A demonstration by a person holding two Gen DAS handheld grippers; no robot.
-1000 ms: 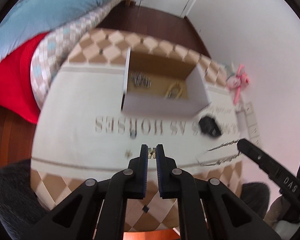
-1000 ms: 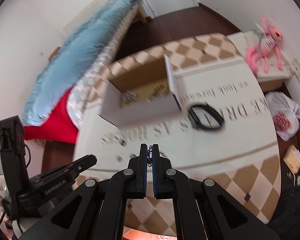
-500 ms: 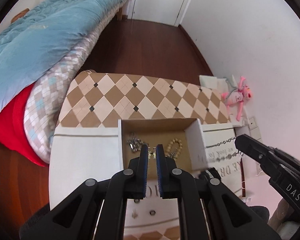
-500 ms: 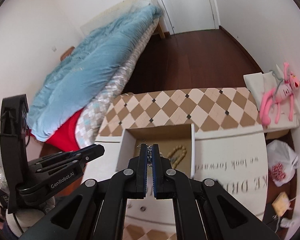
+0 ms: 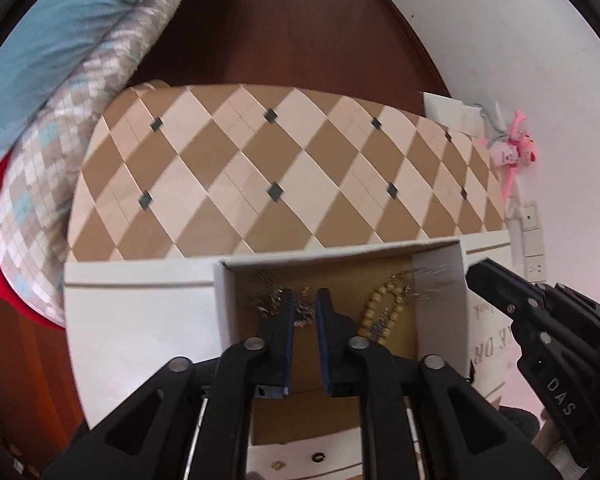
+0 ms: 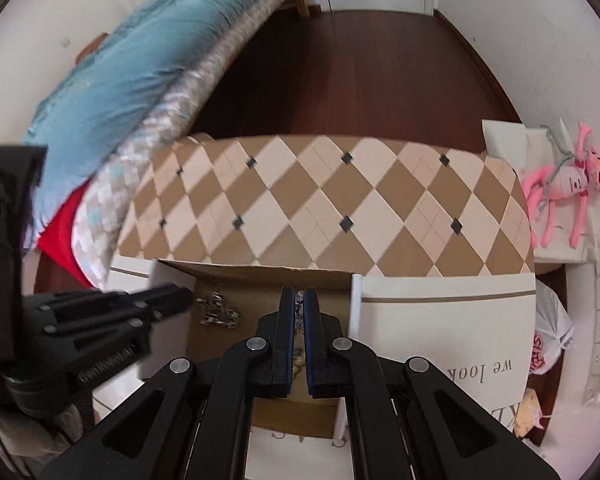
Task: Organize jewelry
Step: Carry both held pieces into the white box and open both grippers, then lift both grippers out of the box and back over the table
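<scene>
An open white cardboard box (image 5: 440,280) with a brown floor sits on the table. Inside lie a heap of silver jewelry (image 5: 266,300) at the left and a beige bead bracelet (image 5: 382,312) at the right. My left gripper (image 5: 304,304) hangs over the box with its jaws slightly apart and a small silver piece (image 5: 303,314) between or just under them. My right gripper (image 6: 299,300) is over the box (image 6: 356,300), shut on a thin silver chain (image 6: 299,295). A blurred chain streak (image 5: 436,274) shows by the right gripper's tip in the left wrist view. The silver heap (image 6: 218,312) also shows in the right wrist view.
The table has a diamond-pattern cloth (image 5: 284,168) beyond the box and a white lettered mat (image 6: 452,340) under it. Two small pieces (image 5: 318,457) lie on the mat in front of the box. A bed with a blue quilt (image 6: 140,72) stands left; a pink toy (image 6: 568,192) right.
Both grippers have moved forward and down over the box. The left jaws have opened a little. The chain end now swings inside the box's right side.
</scene>
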